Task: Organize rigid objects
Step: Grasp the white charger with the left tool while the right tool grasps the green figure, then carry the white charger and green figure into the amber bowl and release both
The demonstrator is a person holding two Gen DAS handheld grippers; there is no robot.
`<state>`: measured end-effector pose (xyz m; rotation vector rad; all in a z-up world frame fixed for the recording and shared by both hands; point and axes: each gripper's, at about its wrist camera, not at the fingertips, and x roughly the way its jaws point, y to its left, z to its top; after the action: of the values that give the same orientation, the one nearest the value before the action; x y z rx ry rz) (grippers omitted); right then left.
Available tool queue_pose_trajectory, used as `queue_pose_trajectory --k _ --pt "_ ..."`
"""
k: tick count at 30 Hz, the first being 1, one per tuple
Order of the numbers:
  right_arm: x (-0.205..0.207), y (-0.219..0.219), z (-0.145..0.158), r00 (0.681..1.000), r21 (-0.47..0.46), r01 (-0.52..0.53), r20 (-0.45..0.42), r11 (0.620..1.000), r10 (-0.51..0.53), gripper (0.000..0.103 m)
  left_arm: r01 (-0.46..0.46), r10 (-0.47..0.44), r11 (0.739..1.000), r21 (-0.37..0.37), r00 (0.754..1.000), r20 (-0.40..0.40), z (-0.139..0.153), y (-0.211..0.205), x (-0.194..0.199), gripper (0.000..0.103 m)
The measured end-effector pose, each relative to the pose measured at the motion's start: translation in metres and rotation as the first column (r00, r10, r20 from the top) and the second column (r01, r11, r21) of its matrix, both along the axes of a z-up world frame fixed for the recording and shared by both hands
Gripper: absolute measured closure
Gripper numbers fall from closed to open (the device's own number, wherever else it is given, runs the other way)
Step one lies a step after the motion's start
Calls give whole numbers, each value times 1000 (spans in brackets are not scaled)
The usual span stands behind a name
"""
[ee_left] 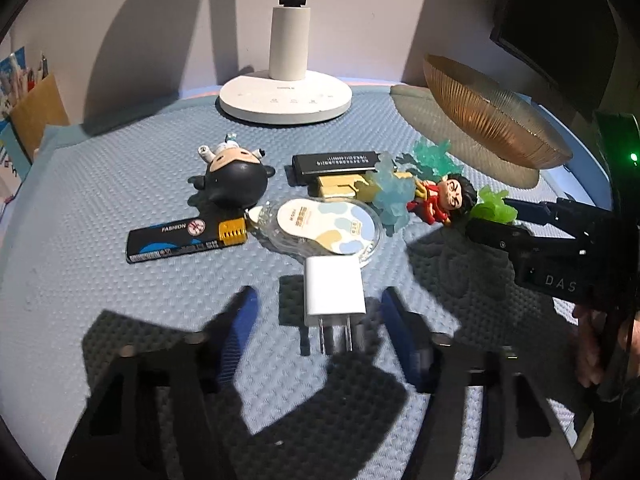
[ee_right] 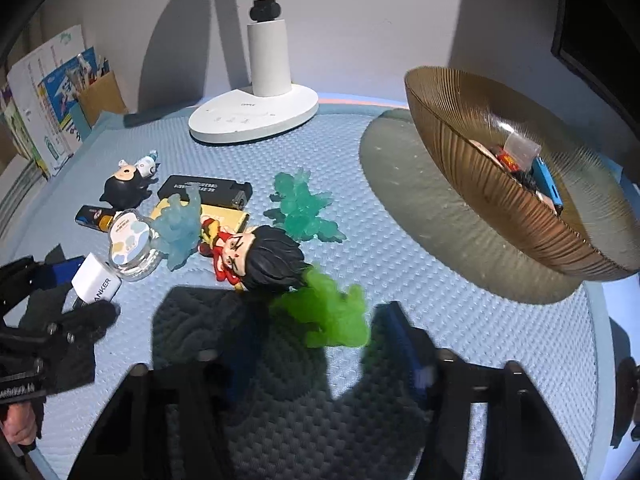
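A white charger plug (ee_left: 334, 290) lies on the blue mat between the fingers of my left gripper (ee_left: 319, 294). There is a gap on both sides, so the gripper is open. In the right wrist view the same left gripper (ee_right: 90, 288) brackets the charger (ee_right: 96, 280). My right gripper (ee_right: 318, 320) straddles a translucent green piece (ee_right: 328, 312) attached to a black-haired figure in red (ee_right: 256, 256). Its pads stand just clear of the piece, so it is open. The amber ribbed bowl (ee_right: 500, 208) at the right holds several small items.
The mat also carries a black round figure (ee_left: 236, 184), a black and blue lighter (ee_left: 180, 240), a black box-shaped lighter (ee_left: 336, 162), a clear case with a pastel card (ee_left: 324, 226) and a teal translucent piece (ee_right: 304, 208). A white lamp base (ee_left: 286, 98) stands at the back.
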<state>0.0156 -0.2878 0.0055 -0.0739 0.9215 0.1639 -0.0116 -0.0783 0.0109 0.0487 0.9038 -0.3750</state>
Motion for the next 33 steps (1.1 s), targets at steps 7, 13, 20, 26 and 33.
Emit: queue_pose_trajectory --k 7,13,20,26,33 --pt "-25 -18 22 998 139 70 -1 988 -70 56 -24 26 999 -41 999 36 10 15 -10 79" --pt "-42 -24 21 980 231 179 -129 956 -152 56 -50 54 995 -82 998 44 5 29 -18 79" --pt "-53 -19 6 981 276 160 -155 948 -120 50 -39 44 997 -62 995 87 5 25 -27 79" --pt "-77 -22 7 993 279 41 -115 959 -9 36 -17 23 998 -57 995 99 5 22 -30 79" --pt "-67 -27 7 995 190 52 -97 980 -34 36 -23 29 997 -72 995 94 4 24 -30 79"
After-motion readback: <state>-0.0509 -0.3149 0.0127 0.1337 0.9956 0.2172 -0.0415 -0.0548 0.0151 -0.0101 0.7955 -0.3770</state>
